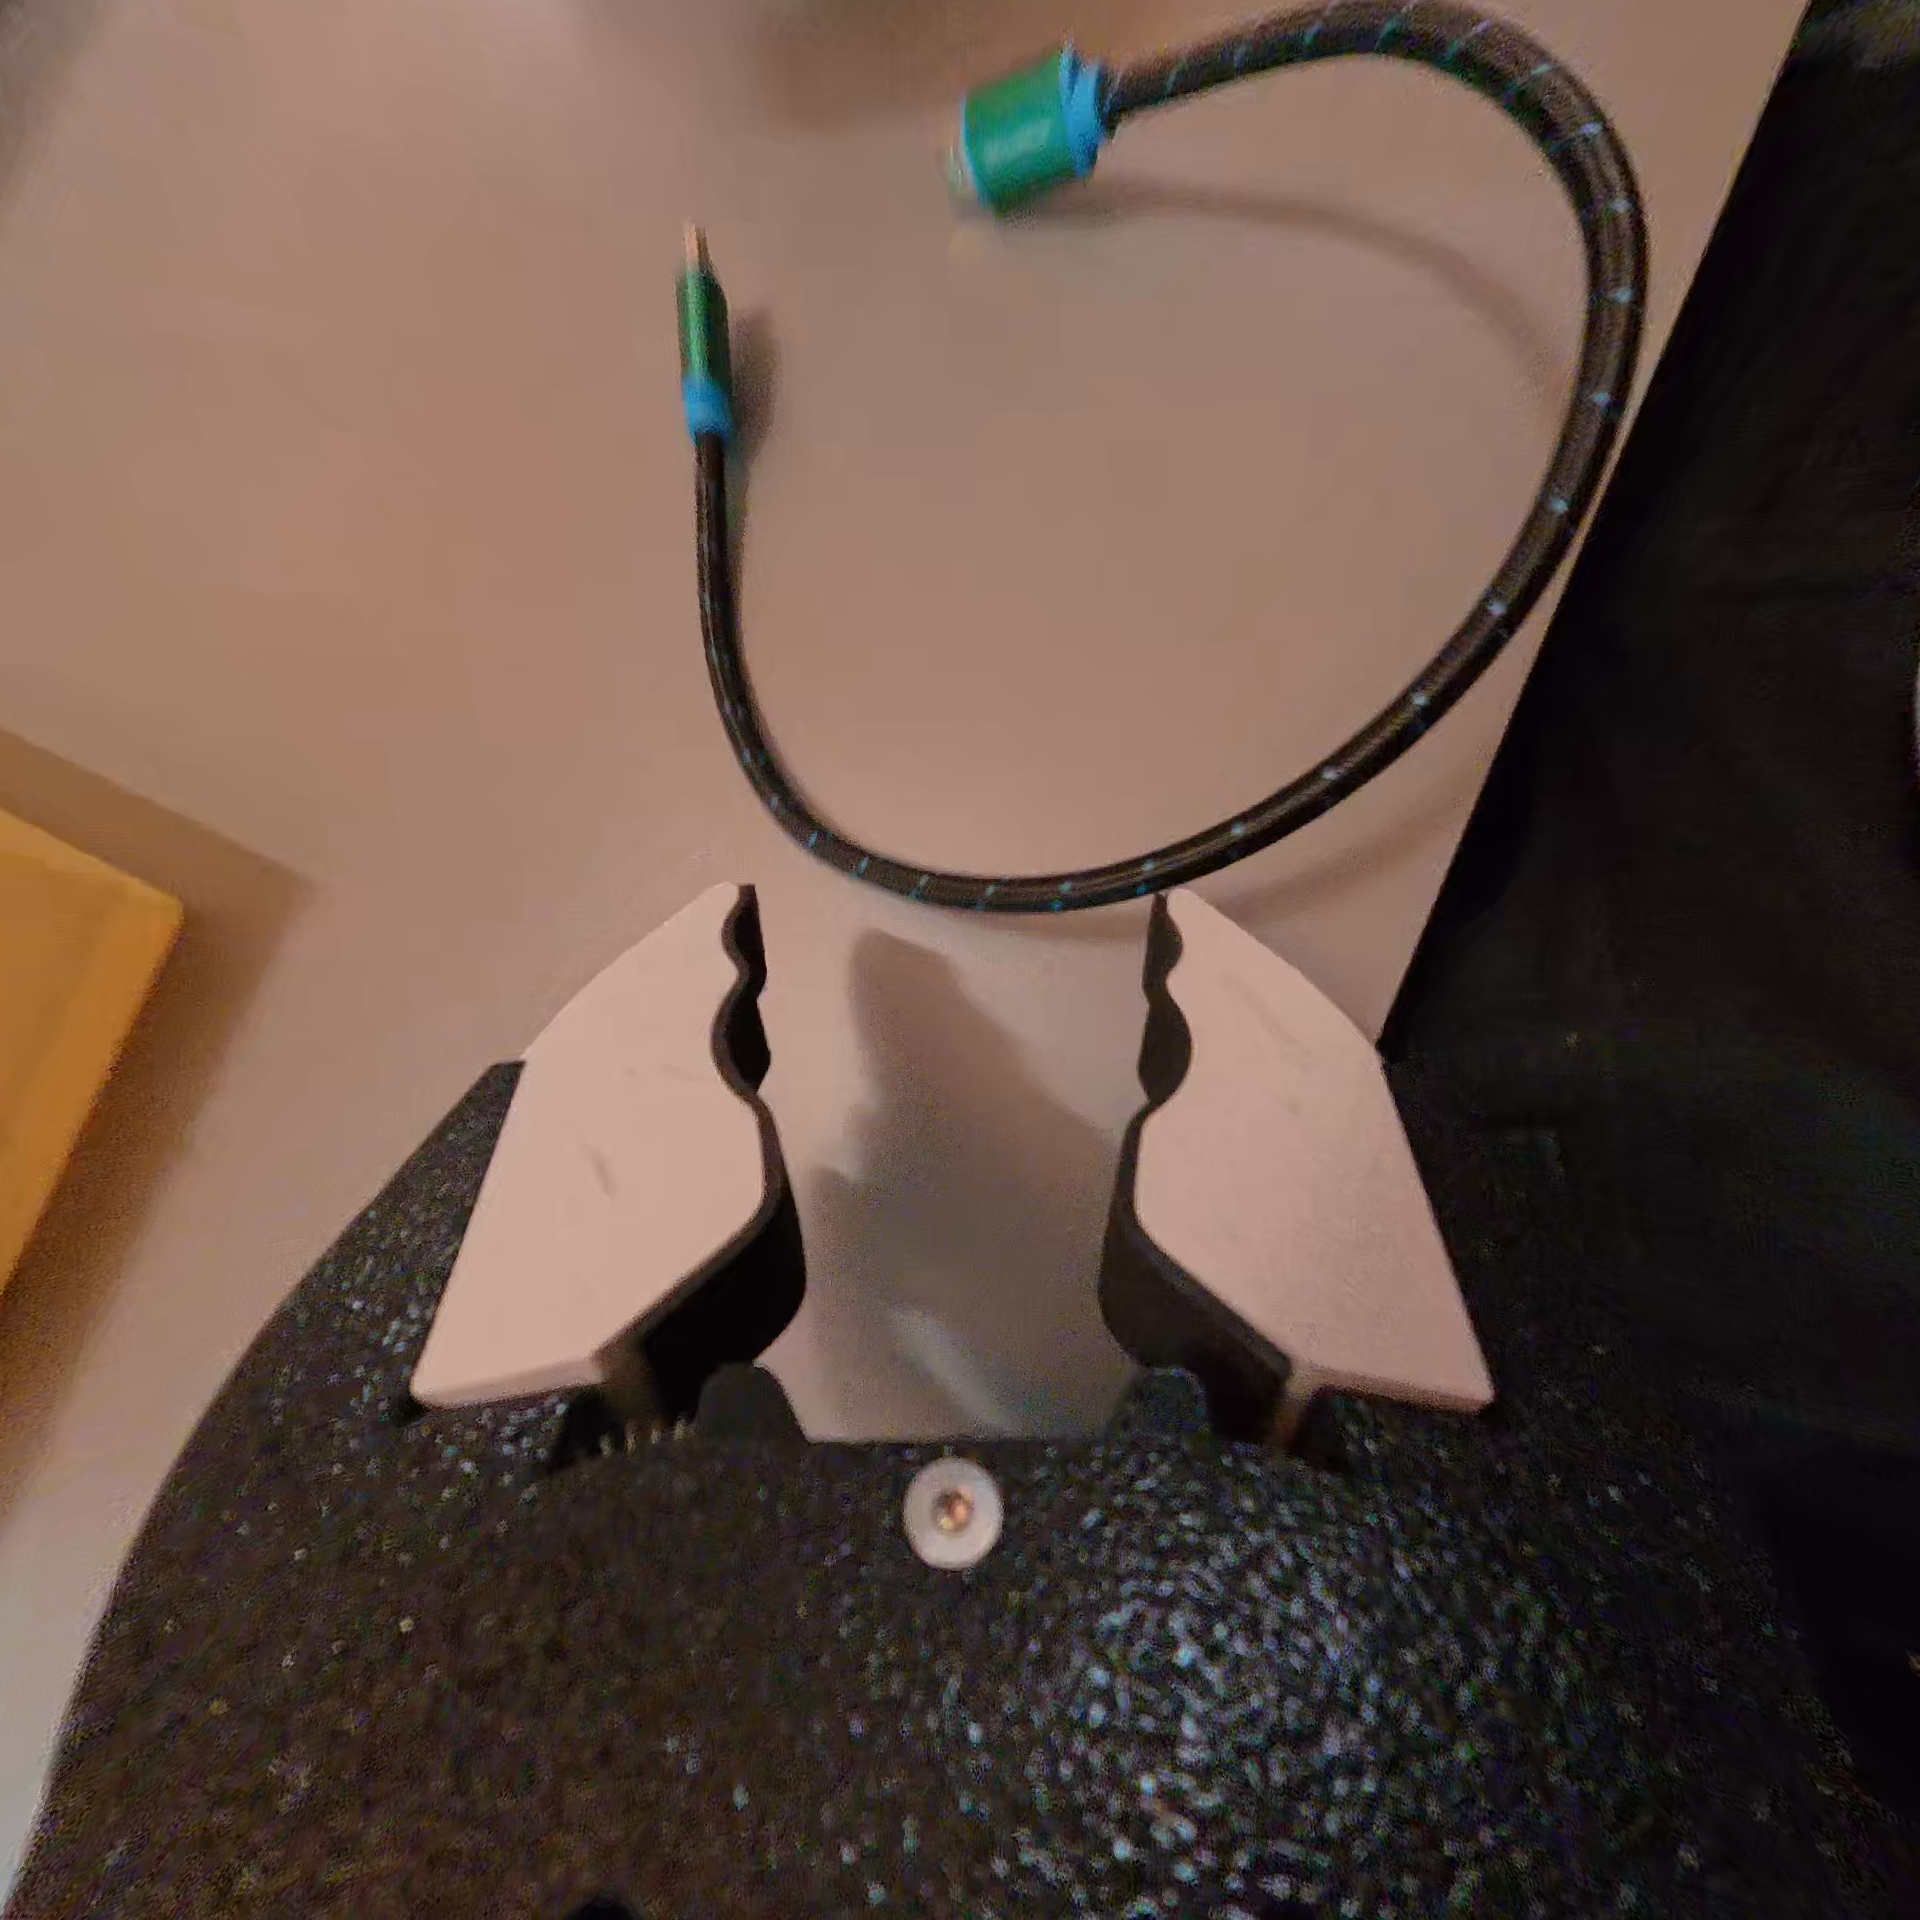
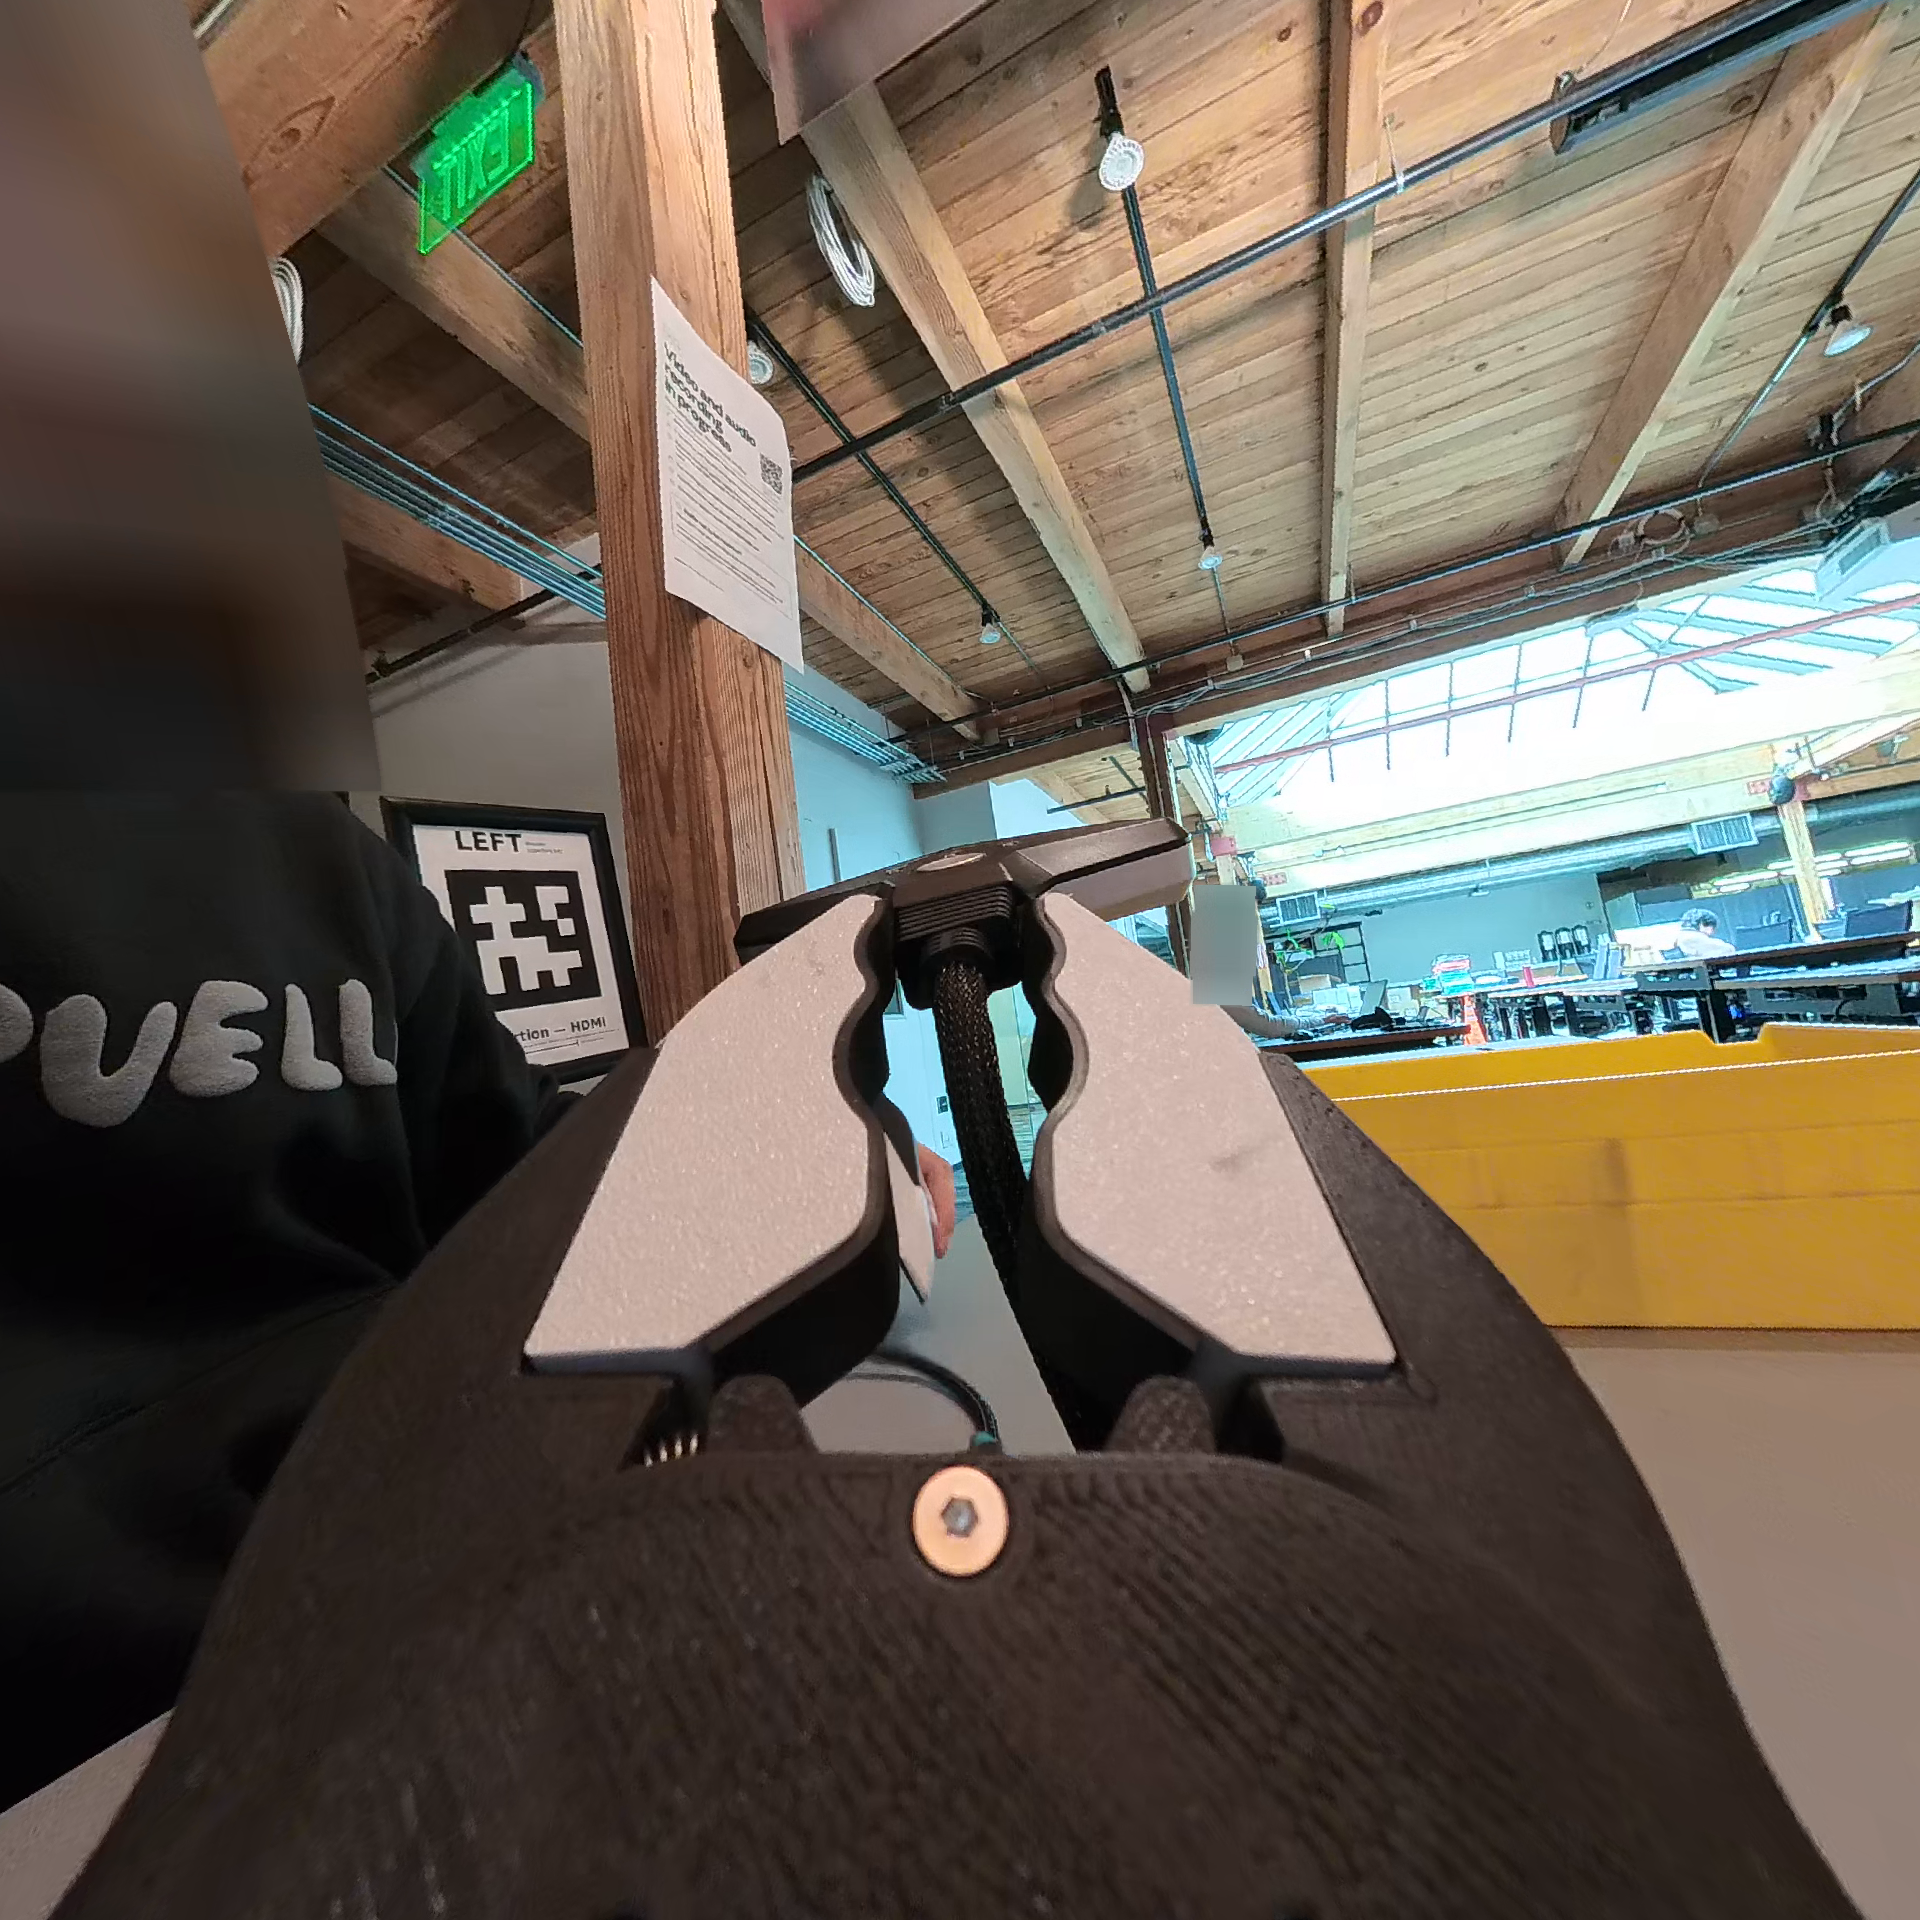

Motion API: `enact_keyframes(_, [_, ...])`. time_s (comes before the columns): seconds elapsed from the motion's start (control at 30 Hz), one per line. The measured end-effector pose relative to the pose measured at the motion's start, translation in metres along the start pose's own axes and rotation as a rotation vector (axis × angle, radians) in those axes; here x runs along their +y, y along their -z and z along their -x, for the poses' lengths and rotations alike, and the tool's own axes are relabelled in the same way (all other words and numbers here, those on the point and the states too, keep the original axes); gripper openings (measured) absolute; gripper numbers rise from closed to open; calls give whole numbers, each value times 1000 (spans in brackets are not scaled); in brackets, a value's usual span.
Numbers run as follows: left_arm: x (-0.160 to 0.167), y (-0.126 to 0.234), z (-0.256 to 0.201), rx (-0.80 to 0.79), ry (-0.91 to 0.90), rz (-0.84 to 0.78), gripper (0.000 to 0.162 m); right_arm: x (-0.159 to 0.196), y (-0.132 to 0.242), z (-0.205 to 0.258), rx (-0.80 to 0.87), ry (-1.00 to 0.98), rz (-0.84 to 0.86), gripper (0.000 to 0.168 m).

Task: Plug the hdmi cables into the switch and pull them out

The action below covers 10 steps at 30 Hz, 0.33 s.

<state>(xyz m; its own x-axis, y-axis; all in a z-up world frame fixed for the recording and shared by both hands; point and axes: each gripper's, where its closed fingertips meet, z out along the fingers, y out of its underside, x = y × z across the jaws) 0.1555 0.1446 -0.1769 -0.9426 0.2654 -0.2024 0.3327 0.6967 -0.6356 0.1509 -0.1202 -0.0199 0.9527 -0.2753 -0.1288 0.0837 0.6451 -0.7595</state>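
Note:
In the left wrist view, a black braided hdmi cable with blue flecks lies in a loop on the beige table. Its two green plugs lie free, joined to nothing. My left gripper is open and empty, just short of the loop's near bend. In the right wrist view, my right gripper is shut on a black ribbed plug that meets the edge of the dark flat switch. The switch is held up in the air. The plug's black braided cable hangs down between the fingers.
A yellow bin stands on the table to the right, and a yellow object shows at the left edge. A person in a black sweatshirt sits close on the left. Dark cloth covers the right side. A wooden post rises behind.

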Motion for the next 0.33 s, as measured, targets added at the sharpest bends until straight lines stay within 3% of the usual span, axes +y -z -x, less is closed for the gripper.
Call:
enact_keyframes(0.13, [10,11,-3,90,109,41,68,1,0,0,-1,-2,5,24])
enact_keyframes(0.27, [-30,12,17,33,197,-114,66,2,-1,-1,-2,-4,8,24])
enact_keyframes(0.33, [-45,-3,21,50,195,-95,65,2,-1,-1,-3,-7,14,24])
